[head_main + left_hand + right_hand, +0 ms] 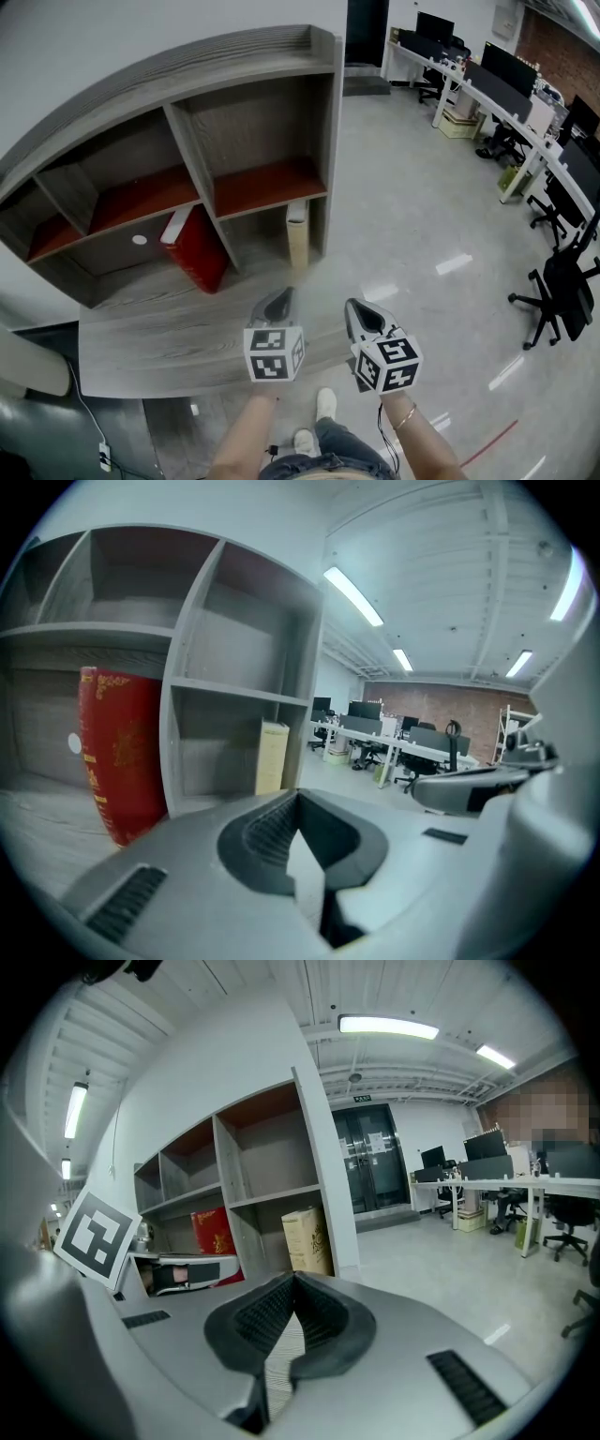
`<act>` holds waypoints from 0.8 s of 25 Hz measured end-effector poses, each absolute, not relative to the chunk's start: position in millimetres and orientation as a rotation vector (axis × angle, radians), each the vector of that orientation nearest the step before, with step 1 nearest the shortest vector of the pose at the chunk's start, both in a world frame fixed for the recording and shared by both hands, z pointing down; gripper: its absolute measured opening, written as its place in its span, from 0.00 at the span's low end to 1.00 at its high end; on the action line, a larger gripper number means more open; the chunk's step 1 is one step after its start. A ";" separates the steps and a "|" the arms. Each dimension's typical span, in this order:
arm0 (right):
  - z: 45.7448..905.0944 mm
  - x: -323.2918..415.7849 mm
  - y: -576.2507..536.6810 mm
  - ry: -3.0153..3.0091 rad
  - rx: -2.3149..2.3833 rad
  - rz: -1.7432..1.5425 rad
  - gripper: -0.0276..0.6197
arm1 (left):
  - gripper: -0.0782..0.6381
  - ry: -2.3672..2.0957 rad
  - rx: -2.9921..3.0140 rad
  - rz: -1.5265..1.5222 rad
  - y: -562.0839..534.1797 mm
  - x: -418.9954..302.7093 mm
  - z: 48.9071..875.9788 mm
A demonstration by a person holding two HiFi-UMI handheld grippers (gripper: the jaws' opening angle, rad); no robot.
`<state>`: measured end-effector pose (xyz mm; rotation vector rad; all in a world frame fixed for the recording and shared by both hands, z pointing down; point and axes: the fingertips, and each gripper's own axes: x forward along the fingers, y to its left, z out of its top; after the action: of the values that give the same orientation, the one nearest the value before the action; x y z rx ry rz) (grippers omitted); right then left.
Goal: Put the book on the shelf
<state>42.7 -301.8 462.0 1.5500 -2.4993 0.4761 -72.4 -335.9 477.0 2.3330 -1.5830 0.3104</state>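
Already the red book (pixel 195 251) leans in a lower compartment of the shelf (pixel 192 159), with a tan book (pixel 297 234) upright in the compartment to its right. The left gripper (pixel 279 302) and right gripper (pixel 360 315) hang over the desk (pixel 159 342), fingers together, holding nothing.

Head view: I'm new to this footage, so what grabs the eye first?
A red book stands low in the grey shelf, a cream book upright in its bottom right compartment. In front, the left gripper and right gripper hover shut and empty near the wooden ledge.
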 end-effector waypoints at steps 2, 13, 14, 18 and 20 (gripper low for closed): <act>457.1 38.9 -295.5 -2.521 1.545 0.468 0.06 | 0.13 -1.579 2.344 0.289 -325.0 -75.8 469.2; 436.2 11.5 -252.9 -2.588 1.503 0.393 0.06 | 0.13 -1.540 2.405 0.199 -271.6 -89.3 431.3; 434.4 8.9 -248.6 -2.595 1.497 0.387 0.05 | 0.13 -1.540 2.408 0.197 -267.4 -91.3 429.1; 429.2 0.2 -232.3 -2.612 1.483 0.380 0.06 | 0.13 -1.540 2.418 0.185 -250.6 -101.9 420.7; 427.6 -2.6 -224.3 -2.617 1.480 0.376 0.05 | 0.13 -1.547 2.417 0.178 -242.3 -107.1 417.6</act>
<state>-2.6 -224.3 427.6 1.4801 -2.6169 0.3765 -107.1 -242.3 417.6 2.4171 -1.5468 0.1777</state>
